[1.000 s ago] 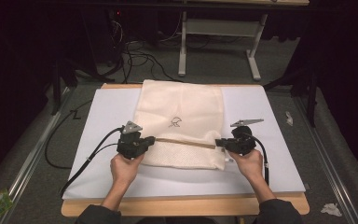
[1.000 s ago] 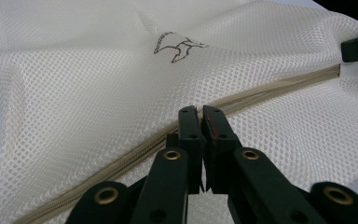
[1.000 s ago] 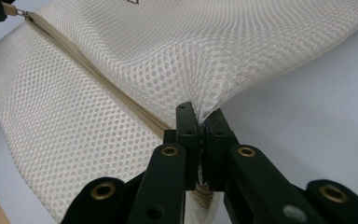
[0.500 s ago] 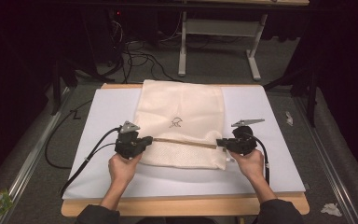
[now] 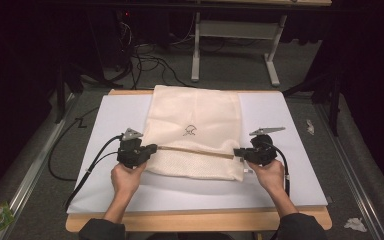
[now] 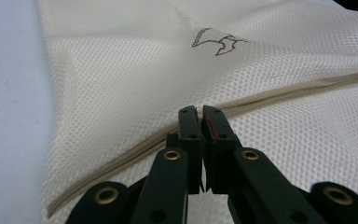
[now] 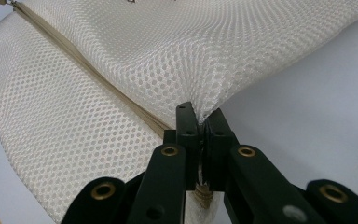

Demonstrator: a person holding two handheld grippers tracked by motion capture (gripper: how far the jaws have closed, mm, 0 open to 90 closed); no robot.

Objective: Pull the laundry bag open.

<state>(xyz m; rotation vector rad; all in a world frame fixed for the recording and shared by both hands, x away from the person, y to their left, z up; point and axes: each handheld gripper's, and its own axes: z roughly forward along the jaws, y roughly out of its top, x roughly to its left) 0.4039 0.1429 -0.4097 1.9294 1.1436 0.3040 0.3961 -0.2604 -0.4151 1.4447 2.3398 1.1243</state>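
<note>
A cream mesh laundry bag [image 5: 195,125] with a small dark logo [image 5: 190,131] lies flat on the white table top [image 5: 290,180]. A tan zipper band [image 5: 195,150] runs across it near the front. My left gripper [image 5: 152,148] is shut on the bag's left edge at the zipper; in the left gripper view the jaws [image 6: 201,116] pinch the mesh beside the tan band [image 6: 121,158]. My right gripper [image 5: 237,153] is shut on the right end of the zipper edge; the right gripper view shows mesh [image 7: 121,60] bunched between its jaws [image 7: 198,115]. The zipper line is stretched straight between both grippers.
The white top sits on a wooden table whose front edge [image 5: 195,220] faces the person. Cables [image 5: 85,170] trail off the left side. Table legs [image 5: 230,45] and wires stand beyond the far edge. Crumpled scraps [image 5: 354,224] lie on the floor at right.
Both grippers stay clamped on the bag's zipper line; the left one has shifted very slightly left, keeping the band taut. Nothing else has moved.
</note>
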